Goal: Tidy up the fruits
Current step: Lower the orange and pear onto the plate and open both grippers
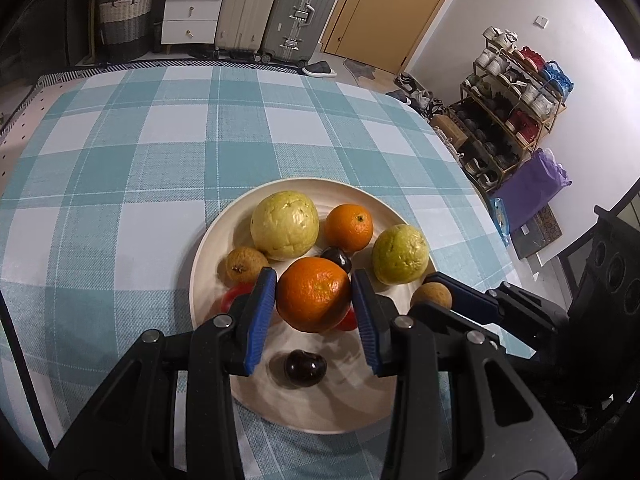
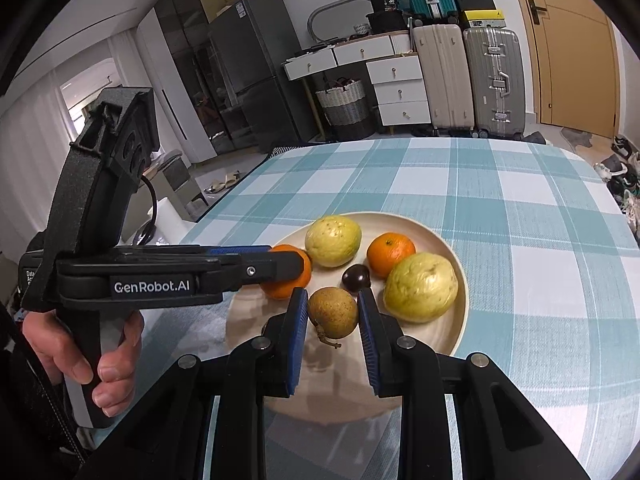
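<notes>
A cream plate (image 1: pixel 226 236) on the checked cloth holds two pale green guavas (image 1: pixel 285 225) (image 1: pixel 400 254), a small orange (image 1: pixel 348 227), a brown longan (image 1: pixel 246 266) and two dark cherries (image 1: pixel 305 367). My left gripper (image 1: pixel 314 280) is shut on a bigger orange (image 1: pixel 314 294) over the plate's near half; a red fruit (image 1: pixel 236 294) peeks out beneath it. My right gripper (image 2: pixel 332 298) is shut on another longan (image 2: pixel 333 312) with a short stalk, over the plate (image 2: pixel 424 344). From the right wrist, the left gripper (image 2: pixel 286 256) comes in sideways with its orange (image 2: pixel 288 280).
A hand (image 2: pixel 100 360) grips the left tool's handle. The table (image 1: pixel 120 160) stretches far and left under the blue-white cloth. Suitcases (image 1: pixel 276 8), white drawers (image 1: pixel 192 4) and a shoe rack (image 1: pixel 512 108) stand beyond the table's edges.
</notes>
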A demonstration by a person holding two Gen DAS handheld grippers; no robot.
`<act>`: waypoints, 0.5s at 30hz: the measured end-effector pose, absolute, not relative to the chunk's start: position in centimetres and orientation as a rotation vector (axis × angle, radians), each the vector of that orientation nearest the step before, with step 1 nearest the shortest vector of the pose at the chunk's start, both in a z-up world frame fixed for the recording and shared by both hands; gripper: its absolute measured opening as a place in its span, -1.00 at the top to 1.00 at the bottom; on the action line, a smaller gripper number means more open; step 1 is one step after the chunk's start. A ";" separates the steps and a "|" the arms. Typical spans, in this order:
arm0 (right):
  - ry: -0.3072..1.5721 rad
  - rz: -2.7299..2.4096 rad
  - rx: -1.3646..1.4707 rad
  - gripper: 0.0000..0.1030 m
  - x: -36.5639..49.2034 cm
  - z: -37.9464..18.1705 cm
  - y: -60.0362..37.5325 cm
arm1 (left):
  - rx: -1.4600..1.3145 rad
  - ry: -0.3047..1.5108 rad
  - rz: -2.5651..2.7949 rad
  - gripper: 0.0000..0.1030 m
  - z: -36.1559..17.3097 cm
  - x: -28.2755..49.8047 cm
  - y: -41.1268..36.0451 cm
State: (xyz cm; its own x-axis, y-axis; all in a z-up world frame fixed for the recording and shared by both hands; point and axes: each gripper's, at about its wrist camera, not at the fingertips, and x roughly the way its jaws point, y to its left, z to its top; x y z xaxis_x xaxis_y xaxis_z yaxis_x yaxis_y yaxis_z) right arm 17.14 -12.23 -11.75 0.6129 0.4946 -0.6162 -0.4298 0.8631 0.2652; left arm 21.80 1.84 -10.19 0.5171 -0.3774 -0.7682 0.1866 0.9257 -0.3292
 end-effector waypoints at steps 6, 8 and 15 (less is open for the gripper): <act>0.742 0.532 0.092 0.50 18.1 -12.1 -12.2 | -0.217 0.985 -0.342 0.31 -10.7 22.6 1.7; 0.744 0.533 0.089 0.50 18.3 -12.2 -12.1 | -0.217 0.987 -0.348 0.31 -10.8 22.7 1.5; 0.744 0.522 0.081 0.47 18.5 -12.4 -12.1 | -0.245 0.990 -0.358 0.30 -10.8 23.2 1.2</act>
